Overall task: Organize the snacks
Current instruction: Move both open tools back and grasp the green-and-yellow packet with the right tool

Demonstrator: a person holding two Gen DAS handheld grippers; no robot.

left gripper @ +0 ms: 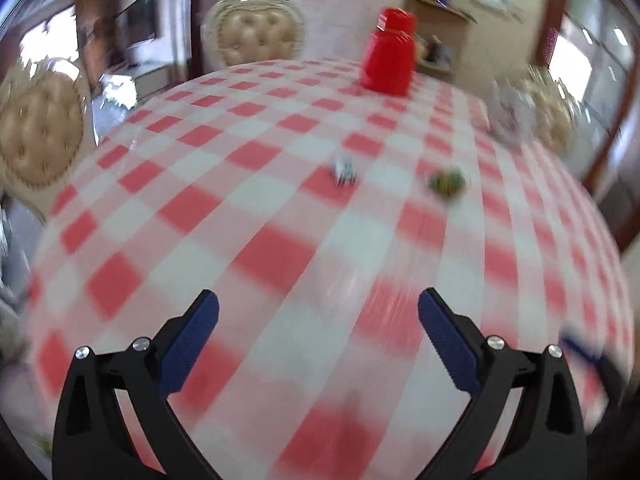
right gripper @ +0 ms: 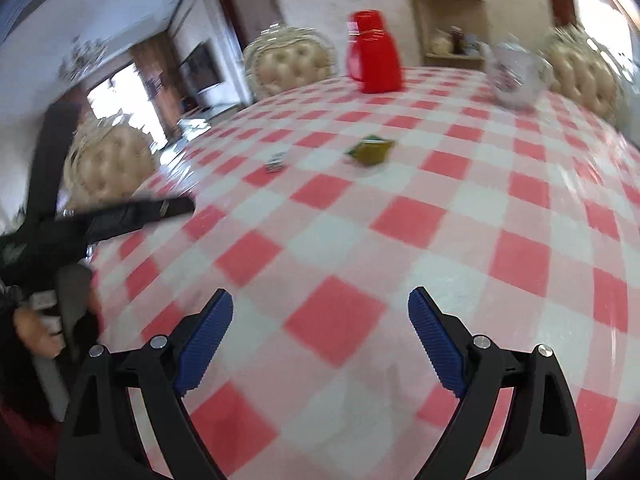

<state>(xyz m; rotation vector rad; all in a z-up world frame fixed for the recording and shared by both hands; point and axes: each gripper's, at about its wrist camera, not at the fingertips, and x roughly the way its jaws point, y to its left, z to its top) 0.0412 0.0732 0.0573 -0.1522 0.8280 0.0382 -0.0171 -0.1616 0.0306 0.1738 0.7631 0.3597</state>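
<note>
Premises: a home dining room. A table under a red-and-white checked cloth [right gripper: 408, 216] is ringed by tufted cream chairs [right gripper: 290, 62]. Wall shelf [right gripper: 452, 28] and television [right gripper: 202, 66] stand behind.

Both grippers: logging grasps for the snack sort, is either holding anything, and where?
Nothing is held: left gripper and right gripper stand open over bare tablecloth.

A red and white check is shown across the tablecloth [right gripper: 400, 220]. Beyond its middle, a solid red jug [right gripper: 374, 54] is seen, and to the right of that jug a clear glass jar [right gripper: 514, 74] printed with a faint reddish motif. Nearer than the jug, an olive-green packet [right gripper: 370, 150] and a small white packet with dark marks [right gripper: 275, 162] are seen. Beige tufted upholstery is worn by the chair [right gripper: 290, 64] left of the jug. Blue ribbed pads on black fingers are carried by the left gripper [left gripper: 318, 320] and the right gripper [right gripper: 320, 316].
</note>
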